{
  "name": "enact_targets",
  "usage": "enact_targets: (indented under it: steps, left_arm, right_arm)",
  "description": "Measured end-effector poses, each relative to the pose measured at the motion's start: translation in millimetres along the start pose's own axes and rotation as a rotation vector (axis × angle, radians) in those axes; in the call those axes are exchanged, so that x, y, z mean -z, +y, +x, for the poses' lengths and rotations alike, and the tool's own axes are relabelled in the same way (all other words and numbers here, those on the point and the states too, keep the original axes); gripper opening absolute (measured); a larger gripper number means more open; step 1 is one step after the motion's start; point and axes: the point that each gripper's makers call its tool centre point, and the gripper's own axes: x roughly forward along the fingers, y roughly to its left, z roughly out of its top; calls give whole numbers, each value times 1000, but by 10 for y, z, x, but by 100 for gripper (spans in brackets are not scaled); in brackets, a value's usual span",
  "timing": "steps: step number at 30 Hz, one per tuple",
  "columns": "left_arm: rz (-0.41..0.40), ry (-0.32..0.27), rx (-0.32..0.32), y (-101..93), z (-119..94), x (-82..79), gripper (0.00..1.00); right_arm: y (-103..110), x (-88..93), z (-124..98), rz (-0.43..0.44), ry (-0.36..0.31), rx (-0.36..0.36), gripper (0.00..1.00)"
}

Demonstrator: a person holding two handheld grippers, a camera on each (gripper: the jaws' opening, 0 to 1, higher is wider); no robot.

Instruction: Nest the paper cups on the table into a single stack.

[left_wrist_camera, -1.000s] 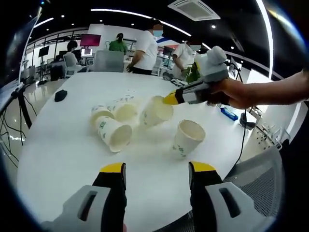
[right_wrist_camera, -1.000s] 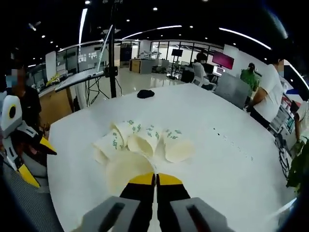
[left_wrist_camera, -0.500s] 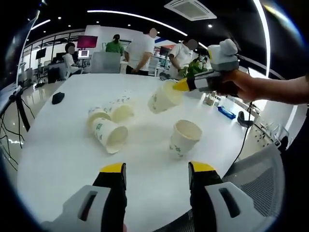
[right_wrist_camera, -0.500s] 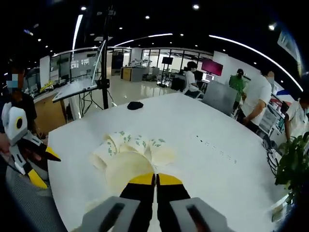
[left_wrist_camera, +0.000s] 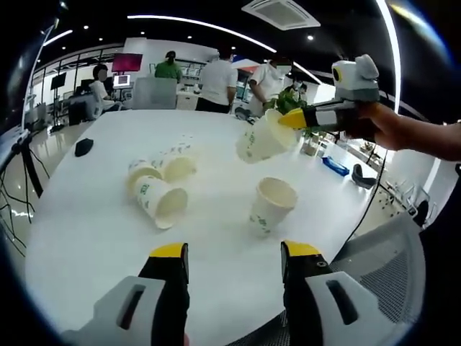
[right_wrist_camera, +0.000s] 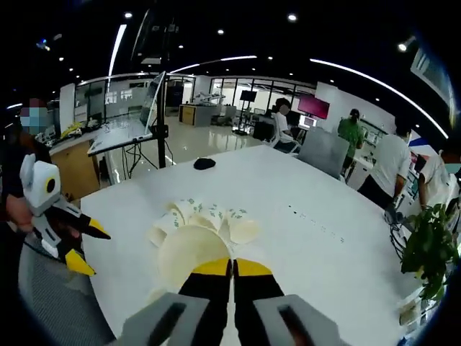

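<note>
1. Green print marks the paper cups, too small to read.
2. Five cups: three lying cups (left_wrist_camera: 160,189) clustered on the white table (left_wrist_camera: 86,238), one upright cup (left_wrist_camera: 270,205) nearby, one lifted cup (left_wrist_camera: 263,140).
3. The right gripper (left_wrist_camera: 293,120) pinches the lifted cup's rim above the table.
4. The left gripper (left_wrist_camera: 234,259) hangs with jaws apart, empty.

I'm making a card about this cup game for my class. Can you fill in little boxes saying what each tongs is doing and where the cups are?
Right tongs: shut on a white paper cup with green print, held in the air, tilted
Left tongs: open, holding nothing
Upright white paper cup: stands alone on the round white table
Tipped-over white paper cups: lie together on the table, mouths toward the camera
Stack: not started
</note>
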Motion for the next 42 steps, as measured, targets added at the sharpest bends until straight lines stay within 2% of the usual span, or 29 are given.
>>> enact_targets:
  steps: [10,17,31,42]
  left_arm:
    - [0,6,4,2,7,21,51]
    - [-4,6,3,-5,4,18,50]
    - [-1,15,2,8,13,42,50]
    - [-2,14,4,8,16,44,50]
  right_arm:
    - [203,49,-192,-54,20,-34,0]
    - [304,186,-262,-65,51,-60,0]
    - [436,280,-230,-46,70,-76,0]
    - [456,345,-158,-21,87,-80,0]
